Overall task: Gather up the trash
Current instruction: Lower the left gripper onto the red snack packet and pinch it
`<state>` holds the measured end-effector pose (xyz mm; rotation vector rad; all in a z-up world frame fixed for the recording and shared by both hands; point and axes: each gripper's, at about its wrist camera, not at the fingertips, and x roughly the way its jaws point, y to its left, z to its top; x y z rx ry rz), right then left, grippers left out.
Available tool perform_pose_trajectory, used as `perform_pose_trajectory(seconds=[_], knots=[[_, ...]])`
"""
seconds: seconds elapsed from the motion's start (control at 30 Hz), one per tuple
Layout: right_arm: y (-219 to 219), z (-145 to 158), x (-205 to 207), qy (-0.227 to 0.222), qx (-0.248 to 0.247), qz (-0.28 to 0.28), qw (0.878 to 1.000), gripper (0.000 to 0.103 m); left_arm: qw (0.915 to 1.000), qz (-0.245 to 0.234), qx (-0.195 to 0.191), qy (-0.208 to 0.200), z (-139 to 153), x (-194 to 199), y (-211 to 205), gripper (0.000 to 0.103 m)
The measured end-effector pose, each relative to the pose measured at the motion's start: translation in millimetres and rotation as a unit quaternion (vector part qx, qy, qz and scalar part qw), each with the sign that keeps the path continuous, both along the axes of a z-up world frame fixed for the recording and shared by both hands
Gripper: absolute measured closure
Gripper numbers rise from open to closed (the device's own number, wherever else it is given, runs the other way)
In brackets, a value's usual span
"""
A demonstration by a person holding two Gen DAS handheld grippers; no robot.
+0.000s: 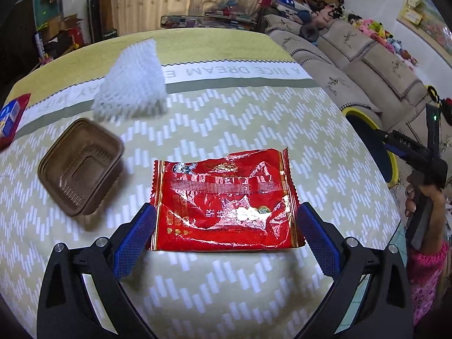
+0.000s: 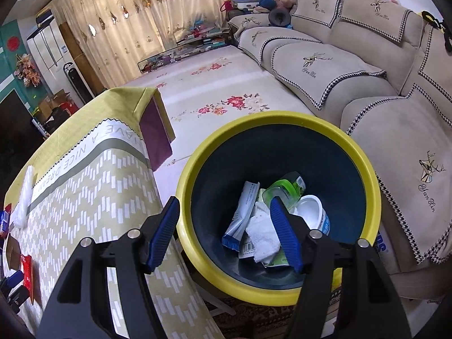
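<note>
A red wrapper point(image 1: 226, 197) is seen lying flat on the bench point(image 1: 254, 113), framed by the left claw point(image 1: 226, 217), whose jaws are spread apart on either side of it without pressing it. A brown tray point(image 1: 80, 169) and a white foam net point(image 1: 132, 84) are found farther back on the cloth. The right claw point(image 2: 223, 212) is held with jaws apart and empty above the yellow-rimmed bin point(image 2: 254, 121) (wrappers, a bottle and a cup lie inside).
</note>
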<state>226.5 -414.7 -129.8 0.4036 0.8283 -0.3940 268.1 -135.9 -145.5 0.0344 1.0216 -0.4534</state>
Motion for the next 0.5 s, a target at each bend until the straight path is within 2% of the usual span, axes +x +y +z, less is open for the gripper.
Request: perform_pose_trajectory(seconds=[0.1,0.37,0.5], knots=[[-1,-2,1,0.002,0.003,0.002,1.0,0.04,0.9997,-0.015,0.018,0.0,0,2,-14,0.005],[-5,-7,0,0.004,0.009,0.004,1.0,0.04,0.9941,-0.048,0.095,-0.02,-8,5,-49,0.005],[-8,-10,0,0.004,0.012,0.003,1.0,0.04,0.9934,-0.054,0.098,-0.026,-8,4,-55,0.006]])
